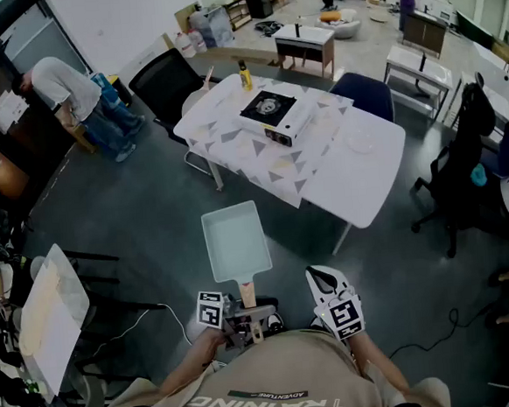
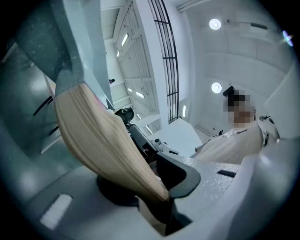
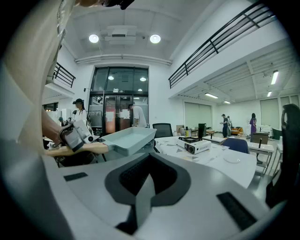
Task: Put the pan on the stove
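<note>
One empty pan [image 1: 235, 241] hangs in the air, well apart from the table's [image 1: 358, 177] near edge, its wooden handle [image 1: 247, 293] clamped in the left gripper [image 1: 247, 313]. The right gripper [image 1: 322, 276] is closed on nothing. The stove [image 1: 270, 111] sits toward the table's far left corner.

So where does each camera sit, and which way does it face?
Head view: on the person's head, facing down; pale rectangular pan, both forearms.
Left gripper view: on left gripper, facing up along the pan's wooden handle it clamps.
Right gripper view: on right gripper, jaws together, facing the portable stove.
All share the pan.
</note>
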`<state>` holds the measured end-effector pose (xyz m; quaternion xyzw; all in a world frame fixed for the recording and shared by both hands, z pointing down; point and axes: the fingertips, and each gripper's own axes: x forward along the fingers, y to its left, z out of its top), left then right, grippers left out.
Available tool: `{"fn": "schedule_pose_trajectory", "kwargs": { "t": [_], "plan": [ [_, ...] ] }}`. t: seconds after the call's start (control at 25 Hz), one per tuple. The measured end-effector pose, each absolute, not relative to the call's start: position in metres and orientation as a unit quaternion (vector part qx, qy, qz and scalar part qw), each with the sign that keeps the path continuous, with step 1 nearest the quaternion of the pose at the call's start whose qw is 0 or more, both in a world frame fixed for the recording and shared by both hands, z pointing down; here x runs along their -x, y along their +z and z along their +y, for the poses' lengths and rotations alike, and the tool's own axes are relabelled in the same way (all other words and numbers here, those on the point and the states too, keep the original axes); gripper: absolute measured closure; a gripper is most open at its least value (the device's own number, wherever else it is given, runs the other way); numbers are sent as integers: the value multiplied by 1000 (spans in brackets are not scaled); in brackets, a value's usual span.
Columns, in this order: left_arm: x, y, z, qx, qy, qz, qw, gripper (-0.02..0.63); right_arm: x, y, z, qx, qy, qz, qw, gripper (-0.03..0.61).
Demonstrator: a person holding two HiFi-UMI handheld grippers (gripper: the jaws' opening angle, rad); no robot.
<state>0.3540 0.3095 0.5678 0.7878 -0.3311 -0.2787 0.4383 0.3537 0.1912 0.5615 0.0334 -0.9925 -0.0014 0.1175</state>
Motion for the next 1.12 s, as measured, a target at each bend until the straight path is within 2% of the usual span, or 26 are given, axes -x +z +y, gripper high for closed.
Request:
{"fn": "schedule_pose_trajectory", "kwargs": {
  "t": [0.44,0.92,1.12],
  "plan": [
    [-311,589,315,-798,-254,-310,450,503,-317,561,207,-51,8,-993,110,575],
    [-270,583,316,-808,-255,-291,444,503,-288,566,215,-96,22,-986,136,575],
    [-246,586,298,-798,-262,-307,447,502,-259,570,195,-78,26,-990,115,575]
  ]
}}
